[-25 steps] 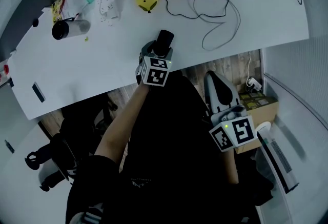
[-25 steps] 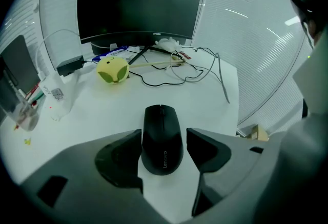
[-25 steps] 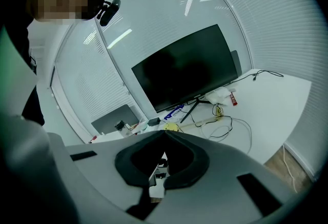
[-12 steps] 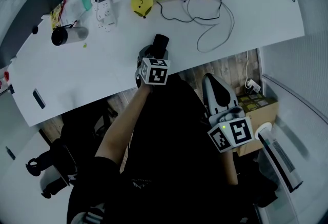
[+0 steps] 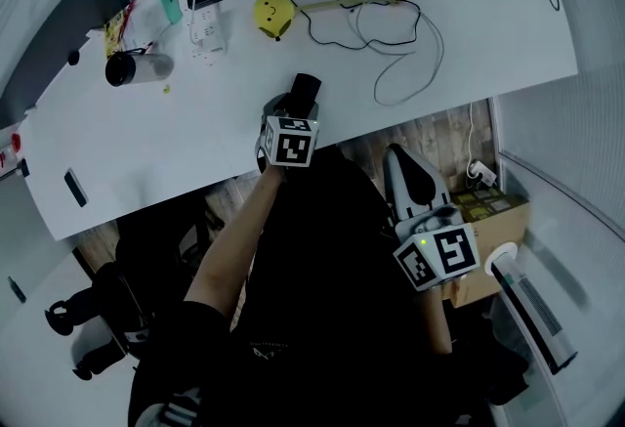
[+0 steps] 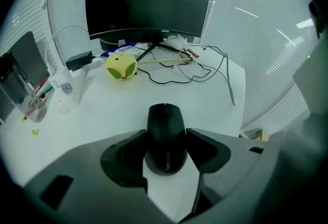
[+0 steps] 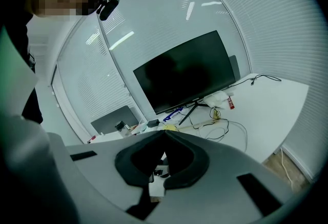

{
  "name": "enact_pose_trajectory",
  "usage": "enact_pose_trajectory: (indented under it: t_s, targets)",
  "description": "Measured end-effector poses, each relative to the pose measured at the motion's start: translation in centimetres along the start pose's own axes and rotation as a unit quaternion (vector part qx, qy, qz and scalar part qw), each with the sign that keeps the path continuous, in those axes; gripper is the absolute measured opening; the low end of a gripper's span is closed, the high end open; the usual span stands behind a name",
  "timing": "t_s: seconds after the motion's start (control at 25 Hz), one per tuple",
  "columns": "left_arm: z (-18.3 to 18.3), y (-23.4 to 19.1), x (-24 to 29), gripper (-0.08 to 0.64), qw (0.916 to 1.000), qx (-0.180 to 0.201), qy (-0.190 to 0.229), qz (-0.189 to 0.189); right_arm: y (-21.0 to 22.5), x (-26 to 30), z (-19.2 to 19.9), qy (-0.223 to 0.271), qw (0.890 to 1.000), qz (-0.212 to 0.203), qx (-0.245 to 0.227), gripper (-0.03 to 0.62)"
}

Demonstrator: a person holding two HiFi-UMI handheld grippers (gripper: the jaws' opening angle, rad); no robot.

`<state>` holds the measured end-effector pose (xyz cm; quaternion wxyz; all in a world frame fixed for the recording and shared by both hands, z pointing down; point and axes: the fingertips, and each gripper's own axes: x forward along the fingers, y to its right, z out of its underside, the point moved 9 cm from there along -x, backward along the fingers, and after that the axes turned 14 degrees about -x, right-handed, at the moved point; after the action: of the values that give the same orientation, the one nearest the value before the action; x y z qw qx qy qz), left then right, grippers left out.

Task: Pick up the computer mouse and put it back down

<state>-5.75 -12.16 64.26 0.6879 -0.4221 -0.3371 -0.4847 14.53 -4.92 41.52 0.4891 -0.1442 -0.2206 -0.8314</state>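
A black computer mouse (image 6: 165, 137) rests on the white desk (image 5: 195, 137) near its front edge, also seen from above in the head view (image 5: 306, 90). My left gripper (image 6: 165, 141) is shut on it, one dark pad pressed against each side of its rear half. In the head view the left gripper (image 5: 296, 106) reaches over the desk edge from the person's arm. My right gripper (image 7: 164, 135) is shut with nothing in it, its tips meeting. It hangs low at the person's right side (image 5: 412, 171), off the desk.
Behind the mouse lie a yellow smiley ball (image 6: 121, 66), loose black cables (image 6: 205, 66) and a dark monitor (image 6: 146, 2). A power strip (image 5: 210, 13) and a clear cup (image 5: 137, 68) sit at the desk's left. A cardboard box (image 5: 493, 210) stands on the floor at right.
Only the head camera has shifted a little; the left gripper and the mouse stay at the same spot on the desk, and the right gripper holds still.
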Motion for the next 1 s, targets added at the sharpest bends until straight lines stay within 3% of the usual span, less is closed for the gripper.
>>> enact_pose_trajectory:
  t_s: [0.64,1.0]
  targets:
    - [-2.2,0.0,-7.6,0.253,0.9939,-0.039,0.103,-0.006,-1.1,-0.5,-0.2,0.008,0.999,-0.044,-0.030,-0.002]
    - [-3.1,0.2,-14.8,0.252,0.9798,-0.052,0.192,0.020,-2.5,-0.8,-0.5,0.016,0.996,-0.067,-0.049,-0.001]
